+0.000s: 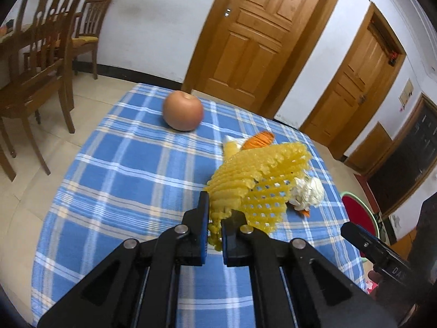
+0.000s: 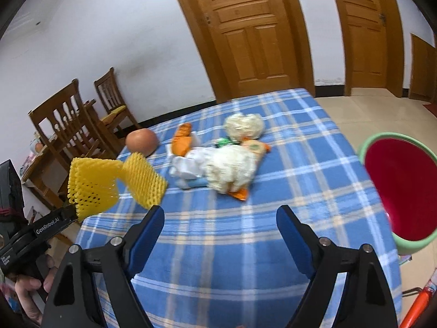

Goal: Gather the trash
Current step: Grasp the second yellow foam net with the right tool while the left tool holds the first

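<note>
My left gripper (image 1: 215, 220) is shut on a yellow foam fruit net (image 1: 254, 180), lifted above the blue checked tablecloth (image 1: 131, 169). The right wrist view shows the same net (image 2: 109, 186) hanging from the left gripper (image 2: 71, 211) at the table's left edge. My right gripper (image 2: 220, 218) is open over the cloth with nothing between its fingers. Beyond it lies a heap of trash: crumpled white tissue (image 2: 232, 164), an orange wrapper (image 2: 181, 139) and a second tissue ball (image 2: 244, 127). An apple (image 1: 183, 114) stands at the far side of the table.
A red bin with a green rim (image 2: 401, 188) stands on the floor right of the table. Wooden chairs (image 1: 41, 63) are off to the left. Two wooden doors (image 1: 262, 35) are in the wall behind.
</note>
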Demonstrator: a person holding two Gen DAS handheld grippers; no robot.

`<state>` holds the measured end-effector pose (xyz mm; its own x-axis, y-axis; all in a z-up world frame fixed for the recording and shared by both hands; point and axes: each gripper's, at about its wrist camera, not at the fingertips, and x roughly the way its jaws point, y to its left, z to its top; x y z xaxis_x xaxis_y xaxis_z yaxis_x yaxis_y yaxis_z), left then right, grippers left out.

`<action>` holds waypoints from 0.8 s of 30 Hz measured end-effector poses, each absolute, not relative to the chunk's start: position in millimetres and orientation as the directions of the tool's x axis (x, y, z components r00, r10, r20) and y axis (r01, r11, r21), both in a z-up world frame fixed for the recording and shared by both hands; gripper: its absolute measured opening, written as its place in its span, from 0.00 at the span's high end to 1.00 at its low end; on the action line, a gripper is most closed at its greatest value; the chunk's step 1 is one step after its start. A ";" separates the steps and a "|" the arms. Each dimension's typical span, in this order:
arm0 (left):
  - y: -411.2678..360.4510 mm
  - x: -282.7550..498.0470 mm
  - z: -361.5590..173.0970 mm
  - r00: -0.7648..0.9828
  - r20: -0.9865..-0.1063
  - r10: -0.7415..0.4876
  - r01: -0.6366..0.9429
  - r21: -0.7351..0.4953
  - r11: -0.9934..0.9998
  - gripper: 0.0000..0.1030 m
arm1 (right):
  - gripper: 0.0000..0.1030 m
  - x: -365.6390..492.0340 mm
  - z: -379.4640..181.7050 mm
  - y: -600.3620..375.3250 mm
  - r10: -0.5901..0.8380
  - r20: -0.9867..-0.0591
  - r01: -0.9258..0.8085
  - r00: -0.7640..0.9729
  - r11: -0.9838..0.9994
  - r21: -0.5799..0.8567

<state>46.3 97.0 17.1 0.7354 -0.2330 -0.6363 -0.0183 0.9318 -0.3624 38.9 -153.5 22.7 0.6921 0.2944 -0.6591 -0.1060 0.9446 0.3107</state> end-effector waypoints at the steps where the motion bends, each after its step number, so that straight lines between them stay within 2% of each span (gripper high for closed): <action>1: 102.6 44.7 16.9 0.739 -0.635 -0.227 -0.028 -0.365 0.930 0.94 | 0.17 41.5 22.8 -147.7 0.302 -0.659 -0.117 0.689 0.944 0.310; 11: 146.8 41.2 10.8 0.755 -0.639 -0.148 -0.128 -0.364 0.923 0.94 | 0.22 74.0 11.9 -86.5 0.393 -0.695 -0.207 0.602 0.917 0.340; 24: 170.8 49.5 -6.2 0.746 -0.663 -0.064 -0.204 -0.319 0.926 0.94 | 0.40 111.8 -25.4 -39.1 0.419 -0.759 -0.176 0.498 0.906 0.385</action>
